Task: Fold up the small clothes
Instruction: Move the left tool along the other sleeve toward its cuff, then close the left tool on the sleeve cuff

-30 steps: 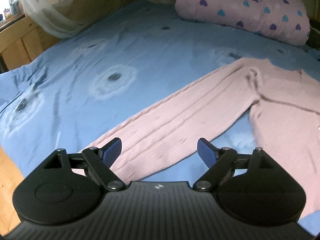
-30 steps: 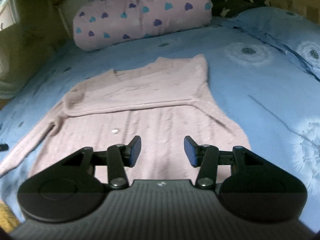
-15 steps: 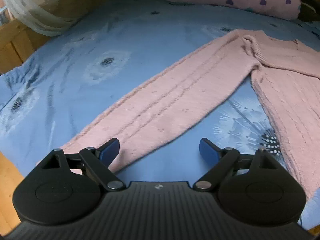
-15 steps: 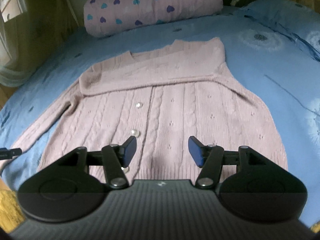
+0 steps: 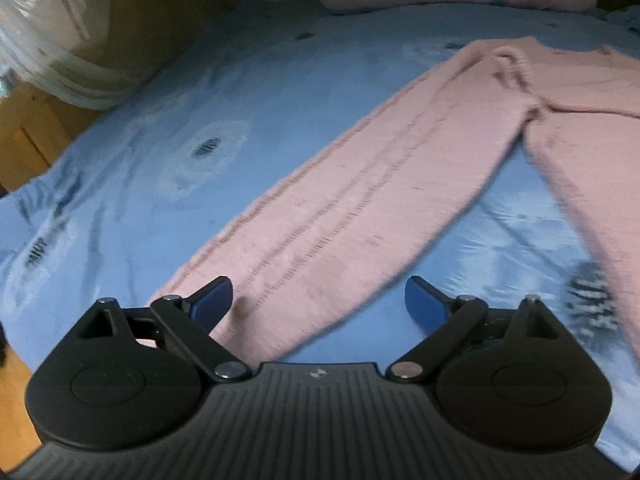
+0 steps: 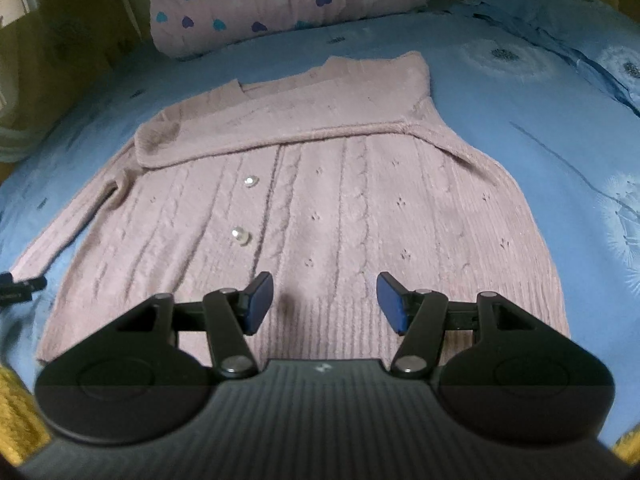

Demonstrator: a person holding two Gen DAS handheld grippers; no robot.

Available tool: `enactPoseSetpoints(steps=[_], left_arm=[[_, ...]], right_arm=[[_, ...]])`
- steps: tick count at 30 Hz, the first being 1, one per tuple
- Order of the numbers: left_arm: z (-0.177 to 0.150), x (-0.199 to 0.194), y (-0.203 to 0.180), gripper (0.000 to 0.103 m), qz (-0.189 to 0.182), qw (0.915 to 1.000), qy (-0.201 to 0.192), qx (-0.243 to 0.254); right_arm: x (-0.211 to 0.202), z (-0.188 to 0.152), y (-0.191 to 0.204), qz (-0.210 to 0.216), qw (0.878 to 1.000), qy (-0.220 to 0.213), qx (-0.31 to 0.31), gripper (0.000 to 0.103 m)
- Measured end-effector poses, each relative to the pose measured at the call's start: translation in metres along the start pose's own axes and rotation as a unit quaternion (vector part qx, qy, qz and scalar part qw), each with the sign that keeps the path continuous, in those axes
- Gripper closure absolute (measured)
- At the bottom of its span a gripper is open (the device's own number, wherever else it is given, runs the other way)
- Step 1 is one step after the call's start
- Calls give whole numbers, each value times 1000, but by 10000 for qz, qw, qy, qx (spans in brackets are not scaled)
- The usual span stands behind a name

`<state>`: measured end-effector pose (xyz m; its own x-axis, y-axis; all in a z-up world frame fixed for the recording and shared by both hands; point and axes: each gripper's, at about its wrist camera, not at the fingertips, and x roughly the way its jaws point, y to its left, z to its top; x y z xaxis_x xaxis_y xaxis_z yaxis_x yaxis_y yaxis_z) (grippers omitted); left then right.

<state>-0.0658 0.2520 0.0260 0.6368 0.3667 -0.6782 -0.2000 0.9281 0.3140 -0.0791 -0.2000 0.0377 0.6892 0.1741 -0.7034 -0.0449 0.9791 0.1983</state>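
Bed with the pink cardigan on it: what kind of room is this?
Most likely a home bedroom: the cardigan lies on a blue dandelion-print bedsheet, a heart-print pillow sits at the far end, and a sheer curtain hangs alongside.

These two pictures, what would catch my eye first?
A pink cable-knit cardigan lies flat on a blue dandelion-print bedsheet, one sleeve stretched out, the other folded across its chest. Behind it sits a pink heart-patterned pillow. Both grippers are open above it.

Bed [image 6: 500, 92] with blue dandelion-print sheet

A pink cardigan [image 6: 328, 200] lies flat mid-frame (one sleeve apparently folded across); a heart-print pillow [image 6: 288, 4] sits at the top.
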Motion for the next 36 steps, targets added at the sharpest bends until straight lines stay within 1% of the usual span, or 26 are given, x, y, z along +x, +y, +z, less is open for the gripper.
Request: enactPoseSetpoints(steps=[1,4,6,7,9,11,13,15,18,21,23,25,28,30,31,33,34,36], left_arm=[[0,4,1,5,79,10000,-25,-1],[4,13,5,4,135,9998,-53,-118],[7,18,7,0,189,9996,-48,-182],[7,20,8,0,212,9996,-47,-185],[9,24,10,0,195,9995,-44,-234],[9,25,13,0,164,9994,-41,-302],[6,22,11,0,212,9994,-171,-205],[4,19,4,0,340,9990,-304,4],[4,17,-3,0,449,9978,-406,263],[6,17,-3,0,417,9973,-458,390],[6,19,0,0,347,9977,-456,351],[7,20,4,5,268,9983,-450,259],[8,20,7,15,165,9987,-447,155],[9,20,8,34,103,9989,-453,105],[10,21,10,38,26,9990,-434,31],[13,22,17,56,-234,9986,-347,-332],[15,24,24,60,-369,9970,-319,-598],[19,26,35,76,-475,9935,-315,-990]], right_arm=[[2,-1,0,-42,10000,15,-35,44],[7,-5,0,-85,9999,18,-85,44],[8,-7,0,-96,9999,-16,-112,44],[9,-8,0,-103,9998,-35,-141,44],[10,-10,0,-102,9998,-66,-176,42],[11,-12,1,-58,9998,-96,-186,36],[13,-14,3,-80,9995,-123,-266,35],[13,-15,6,-132,9992,-126,-365,35],[13,-14,8,-165,9991,-112,-370,34],[13,-14,9,-173,9991,-102,-367,34],[13,-13,8,-177,9991,-88,-363,34],[14,-12,8,-188,9992,-70,-354,34],[15,-11,10,-204,9992,-53,-336,33],[15,-11,10,-198,9993,-56,-305,32],[15,-11,10,-193,9994,-60,-297,31],[16,-12,10,-198,9993,-66,-303,31],[16,-12,10,-200,9993,-67,-311,31],[16,-12,10,-198,9993,-65,-313,30]])
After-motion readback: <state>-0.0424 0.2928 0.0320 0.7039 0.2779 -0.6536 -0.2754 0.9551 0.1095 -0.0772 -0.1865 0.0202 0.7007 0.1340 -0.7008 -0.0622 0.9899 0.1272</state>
